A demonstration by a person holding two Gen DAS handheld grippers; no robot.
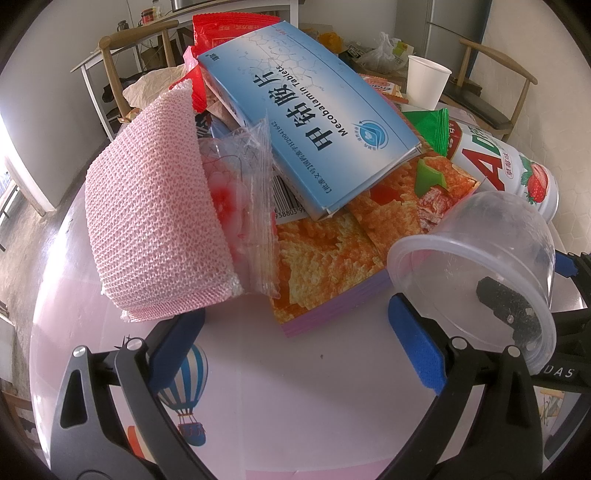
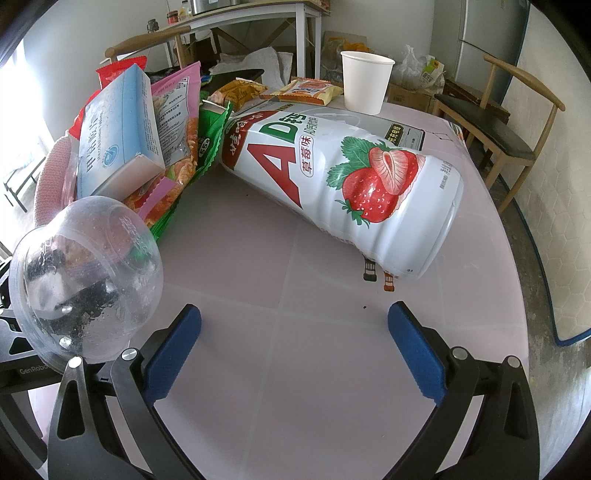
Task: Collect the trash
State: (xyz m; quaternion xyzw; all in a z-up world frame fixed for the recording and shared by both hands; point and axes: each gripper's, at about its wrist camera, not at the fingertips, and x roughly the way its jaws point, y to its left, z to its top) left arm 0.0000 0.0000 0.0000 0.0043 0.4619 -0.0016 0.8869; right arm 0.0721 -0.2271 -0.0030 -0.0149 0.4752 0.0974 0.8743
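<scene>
A: Where is the trash sitting?

B: It is lying heaped on the pink counter (image 2: 295, 369). The blue tablet box (image 1: 306, 122) is resting on top of the heap, tilting over an orange snack bag (image 1: 332, 251).

A: And around that box?

B: A pink mesh sponge (image 1: 155, 206) is leaning just left of the box, with crumpled clear wrap (image 1: 251, 206) between them. A red packet (image 1: 221, 33) is poking up behind the box. Right of the box, a white strawberry drink bottle (image 2: 347, 177) is lying on its side, a green wrapper (image 2: 210, 136) wedged between the two. A clear plastic cup (image 1: 476, 273) is lying tipped in front of the box, near the right finger of the left tool (image 1: 295, 347).

A: Farther out?

B: A white paper cup (image 2: 365, 81) is standing upright beyond the bottle, beside a small orange packet (image 2: 306, 90).

A: The tools?

B: Both are spread wide, grasping nothing. The right tool (image 2: 295, 350) is hanging over bare counter in front of the bottle.
</scene>
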